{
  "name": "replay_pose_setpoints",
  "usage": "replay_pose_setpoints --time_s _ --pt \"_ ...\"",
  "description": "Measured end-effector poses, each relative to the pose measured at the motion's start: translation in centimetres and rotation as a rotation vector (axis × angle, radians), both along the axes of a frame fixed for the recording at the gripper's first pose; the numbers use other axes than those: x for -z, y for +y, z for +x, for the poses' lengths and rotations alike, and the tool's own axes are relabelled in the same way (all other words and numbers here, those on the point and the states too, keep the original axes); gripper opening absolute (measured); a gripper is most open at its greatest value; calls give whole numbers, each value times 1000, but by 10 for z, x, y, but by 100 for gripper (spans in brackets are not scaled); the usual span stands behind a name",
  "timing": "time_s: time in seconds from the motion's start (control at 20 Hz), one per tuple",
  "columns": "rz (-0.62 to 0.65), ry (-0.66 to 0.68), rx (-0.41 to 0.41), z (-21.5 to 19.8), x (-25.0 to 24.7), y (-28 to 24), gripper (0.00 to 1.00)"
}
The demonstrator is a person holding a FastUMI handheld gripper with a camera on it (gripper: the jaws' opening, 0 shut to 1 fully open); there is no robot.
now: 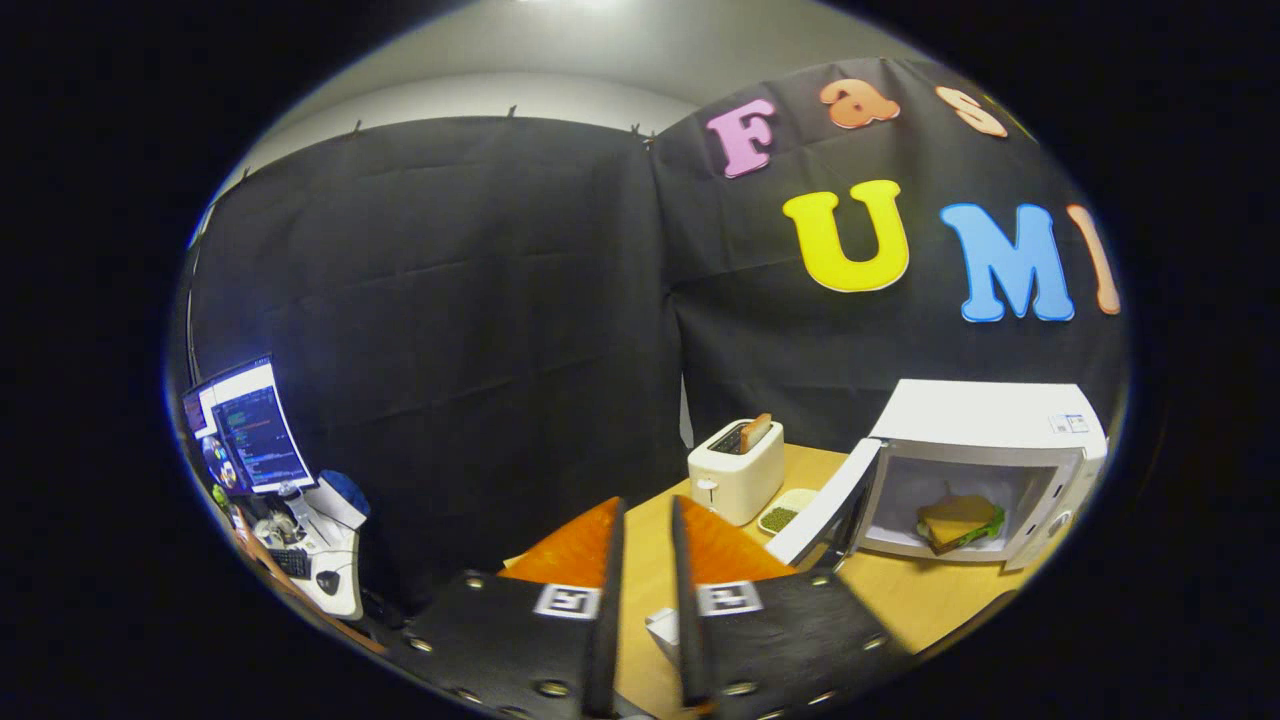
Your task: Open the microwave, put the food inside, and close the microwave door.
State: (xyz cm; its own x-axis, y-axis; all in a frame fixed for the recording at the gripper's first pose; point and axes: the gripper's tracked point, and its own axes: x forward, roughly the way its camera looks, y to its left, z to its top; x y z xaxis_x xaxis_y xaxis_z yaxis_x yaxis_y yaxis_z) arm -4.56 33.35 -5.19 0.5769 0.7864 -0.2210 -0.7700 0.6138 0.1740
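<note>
1. The wooden counter (900,600) carried everything, and you held the tool (648,520) above its near edge, well apart from the work.
2. The white box-shaped microwave (985,420) sat off to the tool's right, beyond the fingers, with its cavity exposed.
3. Its white door (825,500) hung swung out toward the tool. I judged closing it was the step in hand: you would do well to come around to the outer face, push near the free edge, and follow its arc until it latches.
4. A white two-slot toaster (737,470) with a brown slice in it stood just beside the door's swing. Keep your approach clear of it.
5. The food, a toy sandwich with tan bread and green filling (958,522), already lay inside the cavity, set back from the opening.
6. The tool's fingers were parted by a narrow gap and pinched nothing.
7. A small pale dish of green peas (783,514) lay between toaster and door.
</note>
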Motion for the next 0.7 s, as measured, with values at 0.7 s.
replay_pose_setpoints --time_s 0.7 --pt "-239 78 -323 -87 115 64 0"
